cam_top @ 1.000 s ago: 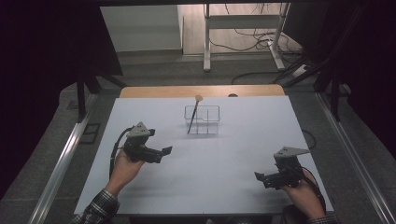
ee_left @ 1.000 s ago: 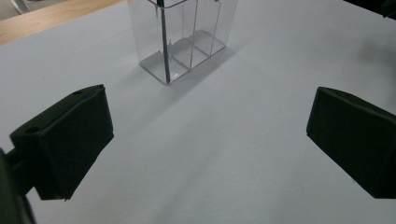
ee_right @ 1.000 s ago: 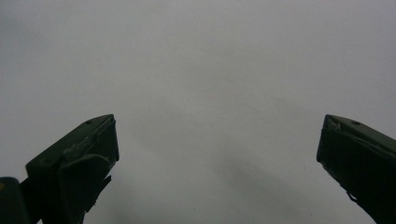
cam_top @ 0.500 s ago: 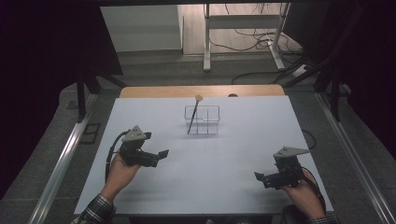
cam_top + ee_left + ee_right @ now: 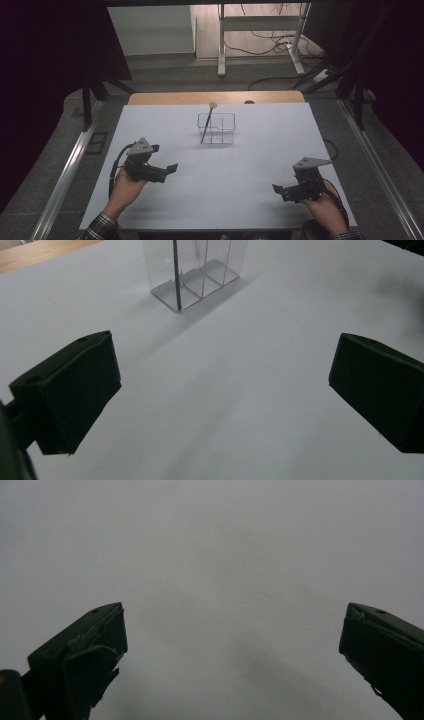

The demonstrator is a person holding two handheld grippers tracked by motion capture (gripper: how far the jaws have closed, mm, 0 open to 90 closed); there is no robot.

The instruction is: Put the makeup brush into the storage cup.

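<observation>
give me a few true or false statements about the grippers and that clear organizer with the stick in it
1. The clear organizer holds one long stick. True.
2. The left gripper is shut on the stick. False: it is open with nothing between its jaws, well short of the organizer.
3. The right gripper is open over the bare white table. True.
4. The stick lies flat on the table. False: it stands leaning in the organizer.
5. The organizer sits between the two grippers at the near edge. False: it is toward the far side.

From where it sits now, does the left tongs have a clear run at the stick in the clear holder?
Probably yes: the left tongs are open, facing the stick in the clear holder, with bare table between.
</observation>
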